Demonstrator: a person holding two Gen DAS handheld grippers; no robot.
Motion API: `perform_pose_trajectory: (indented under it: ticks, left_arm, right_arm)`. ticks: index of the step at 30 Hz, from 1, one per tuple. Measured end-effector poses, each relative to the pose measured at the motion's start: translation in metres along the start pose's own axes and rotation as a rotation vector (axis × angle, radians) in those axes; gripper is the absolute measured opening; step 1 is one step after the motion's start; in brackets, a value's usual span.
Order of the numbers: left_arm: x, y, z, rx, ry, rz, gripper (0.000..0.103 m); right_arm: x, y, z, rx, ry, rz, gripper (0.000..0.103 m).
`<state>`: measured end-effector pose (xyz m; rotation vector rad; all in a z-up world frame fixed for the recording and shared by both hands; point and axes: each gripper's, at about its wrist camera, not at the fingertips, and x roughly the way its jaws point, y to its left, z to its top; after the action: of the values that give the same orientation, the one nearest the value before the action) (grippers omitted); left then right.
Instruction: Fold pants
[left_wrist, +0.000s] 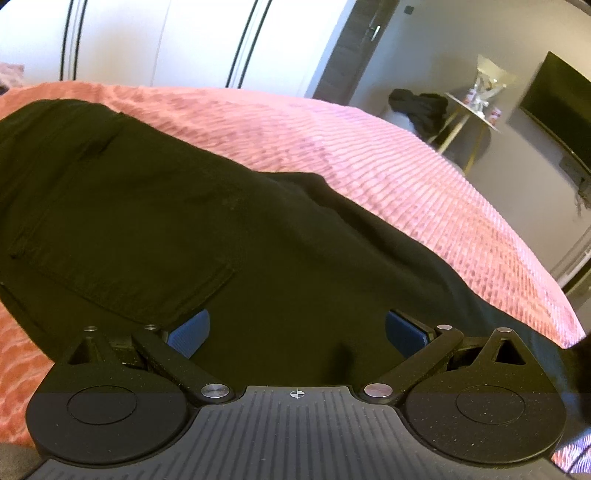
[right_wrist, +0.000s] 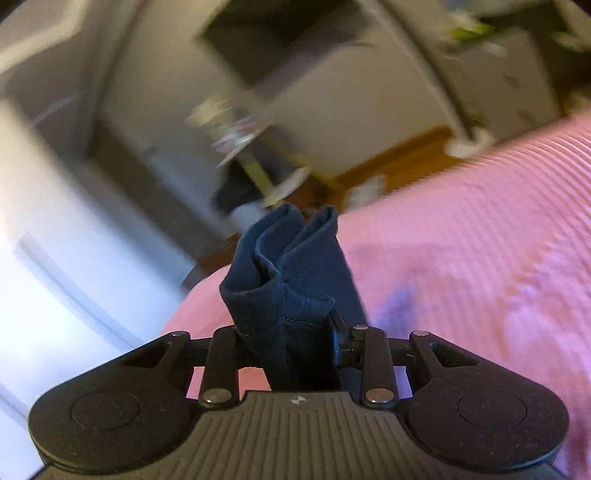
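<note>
Dark pants (left_wrist: 147, 206) lie spread on a pink ribbed bedspread (left_wrist: 369, 155), the seat with a back pocket at the left and a leg running off to the right. My left gripper (left_wrist: 295, 334) is open right over the dark cloth, its blue pads (left_wrist: 190, 332) wide apart, holding nothing. My right gripper (right_wrist: 291, 332) is shut on a bunched hem of the pants (right_wrist: 284, 266) and holds it up above the bedspread (right_wrist: 480, 258). That view is blurred by motion.
A white wardrobe (left_wrist: 166, 40) stands behind the bed. At the right are a small round table (left_wrist: 476, 107) with items, a dark garment (left_wrist: 417, 107) on a seat, and a wall TV (left_wrist: 557, 107). The bed's right edge drops off near there.
</note>
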<state>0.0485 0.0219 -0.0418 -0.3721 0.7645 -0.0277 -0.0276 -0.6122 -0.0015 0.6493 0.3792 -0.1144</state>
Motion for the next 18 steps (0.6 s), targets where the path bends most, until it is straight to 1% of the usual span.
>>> perform_pose_trajectory:
  ticks: [2, 3, 5, 7, 8, 9, 10, 11, 12, 13, 14, 15, 16, 18]
  left_arm:
    - [0.0, 0.0, -0.001, 0.009, -0.003, -0.005, 0.103]
    - [-0.001, 0.0, -0.001, 0.012, -0.004, -0.007, 0.103]
    - [-0.001, 0.0, -0.001, 0.02, -0.004, -0.011, 0.103]
    - [-0.003, 0.0, -0.002, 0.034, -0.007, -0.014, 0.103]
    - [-0.003, 0.0, -0.003, 0.043, -0.008, -0.016, 0.103]
    - [-0.005, 0.0, -0.005, 0.049, -0.008, -0.018, 0.103]
    - [-0.005, 0.0, -0.005, 0.054, -0.006, -0.021, 0.103]
    - [-0.006, 0.0, -0.006, 0.059, -0.004, -0.029, 0.103]
    - [-0.007, -0.001, -0.006, 0.063, -0.005, -0.035, 0.103]
    - [-0.008, -0.002, -0.006, 0.069, -0.008, -0.044, 0.103]
    - [-0.009, -0.002, -0.006, 0.078, -0.011, -0.054, 0.103]
    - [-0.009, -0.003, -0.006, 0.088, -0.012, -0.064, 0.103]
    - [-0.009, -0.005, -0.007, 0.097, -0.011, -0.072, 0.103]
    - [-0.008, -0.007, -0.007, 0.102, 0.002, -0.101, 0.103]
  right_arm:
    - [0.007, 0.042, -0.019, -0.073, 0.053, 0.066, 0.029]
    - [0.014, 0.066, -0.036, -0.12, 0.099, 0.102, 0.029]
    - [0.024, 0.101, -0.068, -0.192, 0.182, 0.151, 0.029]
    - [0.039, 0.131, -0.109, -0.266, 0.321, 0.214, 0.033]
    - [0.049, 0.143, -0.127, -0.3, 0.417, 0.236, 0.036]
    - [0.059, 0.153, -0.145, -0.32, 0.536, 0.239, 0.039]
    - [0.064, 0.158, -0.155, -0.317, 0.598, 0.233, 0.04]
    - [0.066, 0.16, -0.16, -0.308, 0.625, 0.237, 0.04]
    - [0.066, 0.161, -0.161, -0.303, 0.632, 0.235, 0.04]
    - [0.064, 0.159, -0.155, -0.292, 0.608, 0.222, 0.041]
    - [0.061, 0.154, -0.149, -0.273, 0.581, 0.212, 0.046]
    - [0.06, 0.148, -0.14, -0.245, 0.55, 0.203, 0.048]
    - [0.053, 0.138, -0.136, -0.214, 0.525, 0.189, 0.048]
    - [0.047, 0.122, -0.122, -0.153, 0.477, 0.129, 0.048]
